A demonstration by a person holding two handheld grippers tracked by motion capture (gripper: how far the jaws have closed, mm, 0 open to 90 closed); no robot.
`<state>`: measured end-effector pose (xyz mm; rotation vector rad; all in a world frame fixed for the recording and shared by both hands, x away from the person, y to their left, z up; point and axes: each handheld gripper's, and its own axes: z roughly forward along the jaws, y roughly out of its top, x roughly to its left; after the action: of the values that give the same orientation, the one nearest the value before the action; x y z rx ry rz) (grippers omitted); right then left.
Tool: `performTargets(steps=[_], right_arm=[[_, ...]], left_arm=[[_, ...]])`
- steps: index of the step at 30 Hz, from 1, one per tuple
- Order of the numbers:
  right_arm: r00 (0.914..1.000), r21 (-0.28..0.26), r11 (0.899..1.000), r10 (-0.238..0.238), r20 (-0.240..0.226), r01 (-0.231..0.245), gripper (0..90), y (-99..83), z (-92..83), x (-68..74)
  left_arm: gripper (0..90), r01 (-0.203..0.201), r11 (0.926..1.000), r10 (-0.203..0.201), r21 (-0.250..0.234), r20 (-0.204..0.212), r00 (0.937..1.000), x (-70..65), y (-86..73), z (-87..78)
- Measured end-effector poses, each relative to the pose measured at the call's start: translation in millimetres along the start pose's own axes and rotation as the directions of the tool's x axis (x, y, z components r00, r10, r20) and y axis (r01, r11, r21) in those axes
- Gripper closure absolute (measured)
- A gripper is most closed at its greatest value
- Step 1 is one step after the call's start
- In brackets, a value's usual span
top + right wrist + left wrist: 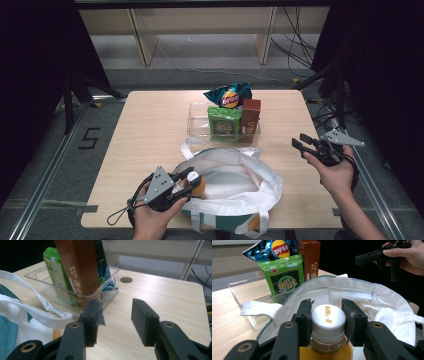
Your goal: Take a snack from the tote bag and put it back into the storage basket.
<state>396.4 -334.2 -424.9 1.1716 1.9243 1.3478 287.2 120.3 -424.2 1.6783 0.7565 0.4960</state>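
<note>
Over the open mouth of the white bag [240,192], at the near edge of the table [150,130], the left tool [186,181] holds a bottle [327,325] by its white cap, one black pad pressed on each side of the cap just above the neck. The bottle's amber body hangs below the pads, upright, with the bag's pale lining behind and beneath it.

To do this step well, the judgement is that the bottle should stay upright and be lowered straight into the bag's hollow, well inside the rim, and be let go only once its base is resting on the lining. The cloth rim is soft and may fold inward; a drop from height could tip the bottle against it.

The right tool [115,315] hangs to the right of the bag with its jaws moderately apart and nothing between them, free to hold the rim open if needed.

Containers: beyond the bag stands a clear plastic tray [197,122]. In it, upright, are a green snack packet [223,123], a brown carton [250,115] touching it on the right, and a blue crisp bag [229,95] behind both. The left half of the tray is bare. One bag handle [259,308] lies across the tray's near corner.
</note>
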Motion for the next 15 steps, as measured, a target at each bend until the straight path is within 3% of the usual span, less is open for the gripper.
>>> performTargets(steps=[2,4,11,15], right_arm=[[1.0,-0.004,1.0,-0.004,-0.004,0.004,58.4,-0.1,0.0,-0.9],[0.9995,0.004,1.0,0.03,-0.005,-0.03,58.4,0.0,-1.0,1.3],[0.9998,0.003,1.0,0.019,0.004,-0.019,58.4,0.6,-1.7,0.7],[0.9993,0.004,0.999,0.036,0.005,-0.036,58.4,0.4,-2.3,2.3]], left_arm=[[61.2,0.0,1.0,0.0,-0.004,0.002,1.0,0.1,0.9,-0.3],[61.2,0.003,0.9999,-0.003,-0.01,0.007,1.0,-0.6,3.1,-1.1],[61.2,0.003,0.999,-0.003,-0.044,0.012,0.9999,-0.6,12.5,-5.0],[61.3,0.002,0.9985,-0.001,-0.055,0.014,0.9999,1.6,19.6,-7.4]])
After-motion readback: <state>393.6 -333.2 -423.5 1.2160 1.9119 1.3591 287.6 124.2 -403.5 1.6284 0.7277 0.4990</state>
